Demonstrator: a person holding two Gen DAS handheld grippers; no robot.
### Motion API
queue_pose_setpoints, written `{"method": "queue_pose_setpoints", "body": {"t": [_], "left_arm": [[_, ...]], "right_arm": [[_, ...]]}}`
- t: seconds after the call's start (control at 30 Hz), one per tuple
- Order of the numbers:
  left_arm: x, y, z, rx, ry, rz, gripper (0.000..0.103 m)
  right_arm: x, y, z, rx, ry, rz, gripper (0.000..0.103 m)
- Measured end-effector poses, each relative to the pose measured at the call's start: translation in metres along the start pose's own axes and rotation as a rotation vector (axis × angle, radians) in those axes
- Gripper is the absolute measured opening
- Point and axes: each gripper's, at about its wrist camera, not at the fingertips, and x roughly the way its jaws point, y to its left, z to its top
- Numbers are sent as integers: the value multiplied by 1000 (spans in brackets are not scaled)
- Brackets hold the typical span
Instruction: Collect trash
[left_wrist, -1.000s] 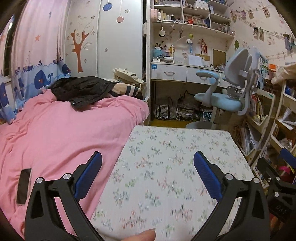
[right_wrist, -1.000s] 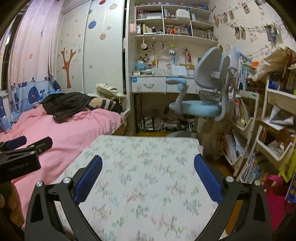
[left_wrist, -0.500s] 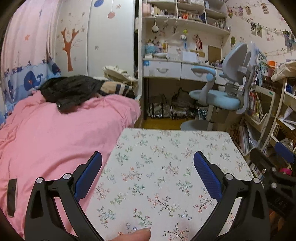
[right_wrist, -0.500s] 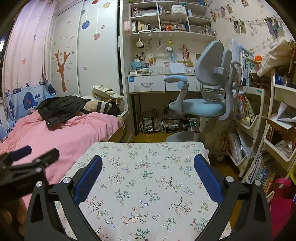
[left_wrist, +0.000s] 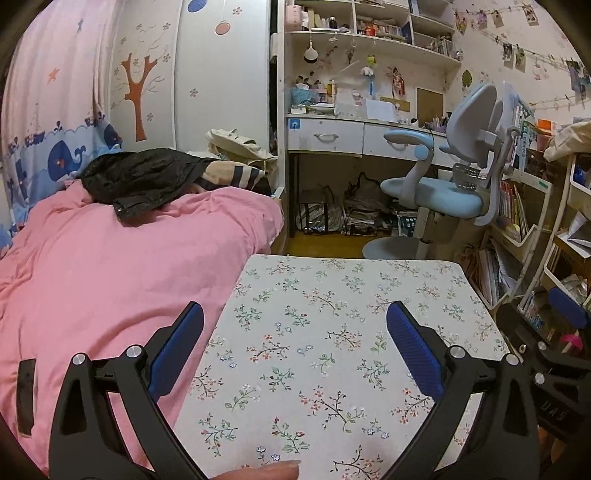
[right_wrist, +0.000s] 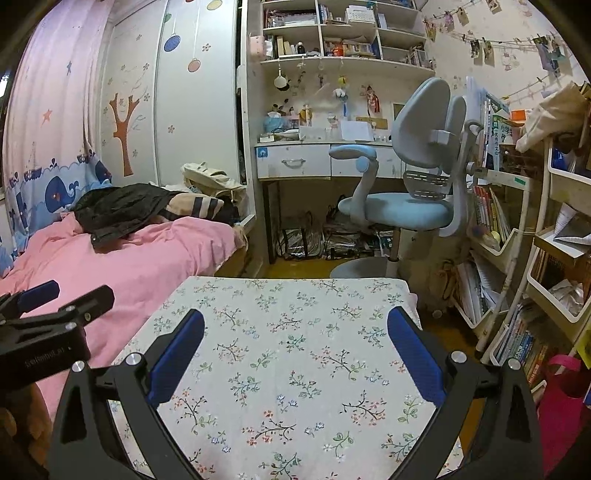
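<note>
No trash shows in either view. My left gripper (left_wrist: 295, 339) is open and empty above the near left part of a table with a floral cloth (left_wrist: 332, 295). My right gripper (right_wrist: 295, 341) is open and empty above the same table (right_wrist: 288, 314), to the right of the left one. The left gripper's side shows at the left edge of the right wrist view (right_wrist: 48, 314). The right gripper's side shows at the right edge of the left wrist view (left_wrist: 546, 354).
A bed with a pink cover (left_wrist: 110, 258) and a black jacket (left_wrist: 140, 181) lies left of the table. A blue desk chair (right_wrist: 406, 206) and a white desk (right_wrist: 314, 158) stand behind it. Bookshelves (right_wrist: 517, 258) and a pink bag (right_wrist: 565, 387) are at right.
Both grippers have lifted and tilted up a little, so the table sits lower in each view. Both stay open and empty.
</note>
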Motion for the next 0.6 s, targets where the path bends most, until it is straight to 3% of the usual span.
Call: {"method": "queue_pose_setpoints", "body": {"t": [0.6], "left_arm": [[-2, 6, 1, -15, -12, -5, 96]], "right_arm": [[4, 4, -5, -17, 21, 2, 95]]}}
